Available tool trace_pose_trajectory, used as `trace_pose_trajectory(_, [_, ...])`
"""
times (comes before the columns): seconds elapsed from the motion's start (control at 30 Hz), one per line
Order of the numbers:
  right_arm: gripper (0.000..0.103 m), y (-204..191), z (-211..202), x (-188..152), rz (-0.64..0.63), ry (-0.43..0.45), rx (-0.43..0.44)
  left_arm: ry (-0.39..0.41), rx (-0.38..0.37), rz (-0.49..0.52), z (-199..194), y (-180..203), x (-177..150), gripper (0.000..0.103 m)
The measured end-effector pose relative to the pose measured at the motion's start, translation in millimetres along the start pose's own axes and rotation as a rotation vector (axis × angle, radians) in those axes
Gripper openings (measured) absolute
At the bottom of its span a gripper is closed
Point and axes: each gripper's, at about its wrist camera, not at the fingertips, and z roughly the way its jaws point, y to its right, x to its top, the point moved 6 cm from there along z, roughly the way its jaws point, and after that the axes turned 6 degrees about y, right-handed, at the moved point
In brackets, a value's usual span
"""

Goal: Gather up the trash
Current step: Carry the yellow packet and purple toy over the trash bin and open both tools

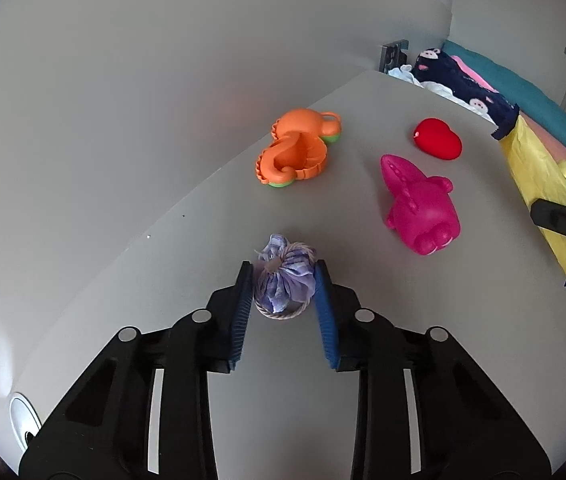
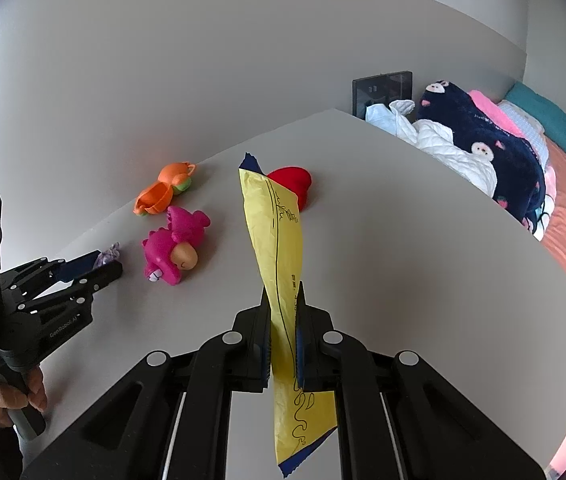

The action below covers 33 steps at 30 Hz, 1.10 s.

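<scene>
The left claw (image 1: 283, 280) closes its blue pads on a small purple cloth bundle (image 1: 285, 276) resting on the grey surface (image 1: 363, 320). The right claw (image 2: 283, 320) is clamped tight on a yellow snack wrapper (image 2: 279, 240), held up off the surface. Beyond the claws lie an orange toy (image 1: 295, 148), a pink toy (image 1: 419, 208) and a red heart (image 1: 439, 138).
</scene>
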Motion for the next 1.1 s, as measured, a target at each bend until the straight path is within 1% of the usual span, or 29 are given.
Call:
trace_pose_trajectory(0.2, [0.010,-2,-4,-3,0.005,0.004,0.000,0.002,0.013,0.021,-5,8,-3,0.019])
trace_pose_trajectory(0.33, [0.010,-2,-12,-5,0.010,0.008,-0.003,0.006,0.009,0.043,-13,17,-8,0.019])
trace_pose_trajectory(0.5, [0.010,-1,-32,-11,0.017,0.021,-0.002,0.036,-0.033,0.058,-41,36,-13,0.019])
trace_pose_trajectory(0.73, [0.010,7,-81,-24,0.036,0.049,-0.004,0.063,-0.089,0.040,-73,53,-20,0.019])
trace_pose_trajectory(0.9, [0.010,10,-118,-39,0.053,0.076,-0.010,0.081,-0.105,0.044,-94,64,-30,0.019])
trace_pose_trajectory(0.97, [0.010,12,-134,-48,0.066,0.087,-0.009,0.092,-0.102,0.042,-109,72,-39,0.019])
trace_pose_trajectory(1.1, [0.010,17,-161,-68,0.086,0.097,-0.016,0.094,-0.121,0.051,-130,88,-57,0.019])
